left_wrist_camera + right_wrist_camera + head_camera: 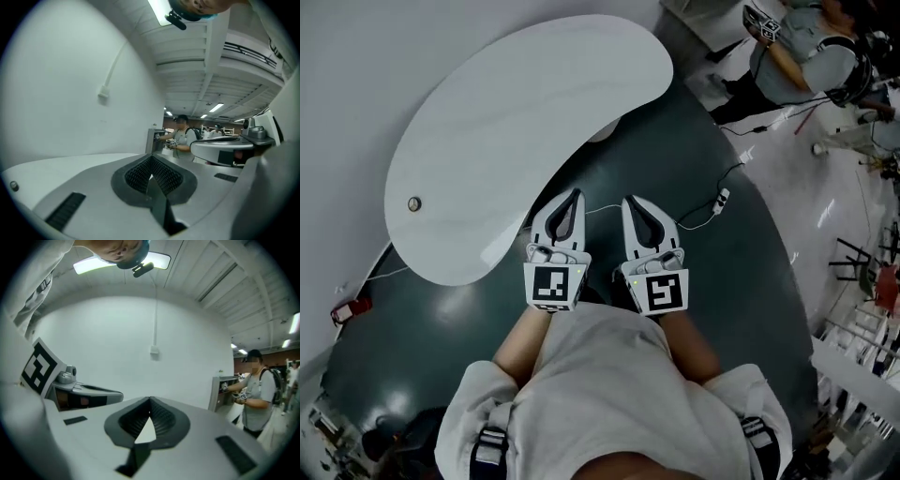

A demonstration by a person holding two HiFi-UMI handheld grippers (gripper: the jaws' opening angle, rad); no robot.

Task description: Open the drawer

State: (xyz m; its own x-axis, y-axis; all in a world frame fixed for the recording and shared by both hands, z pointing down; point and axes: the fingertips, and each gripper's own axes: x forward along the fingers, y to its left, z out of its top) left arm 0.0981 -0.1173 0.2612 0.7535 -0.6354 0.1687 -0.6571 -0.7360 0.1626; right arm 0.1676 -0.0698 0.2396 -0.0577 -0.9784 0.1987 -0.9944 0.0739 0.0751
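Both grippers are held side by side in front of the person's body, over a dark floor. My left gripper [573, 195] is shut with nothing between its jaws, and its tip reaches the edge of a white curved table [516, 112]. My right gripper [632, 202] is shut as well, its fingertips meeting and holding nothing. The left gripper view shows the jaws [151, 157] closed, pointing roughly level along the tabletop and a white wall. In the right gripper view the jaws [150, 399] point at that wall. No drawer is visible nearby; a grey cabinet [218, 392] stands far off.
A small round fitting [413, 203] sits on the tabletop. A white cable [703, 220] lies on the floor ahead of the right gripper. Another person [806, 56] stands at the far right beside the cabinet [152, 139]. A red object [352, 309] lies at the left wall.
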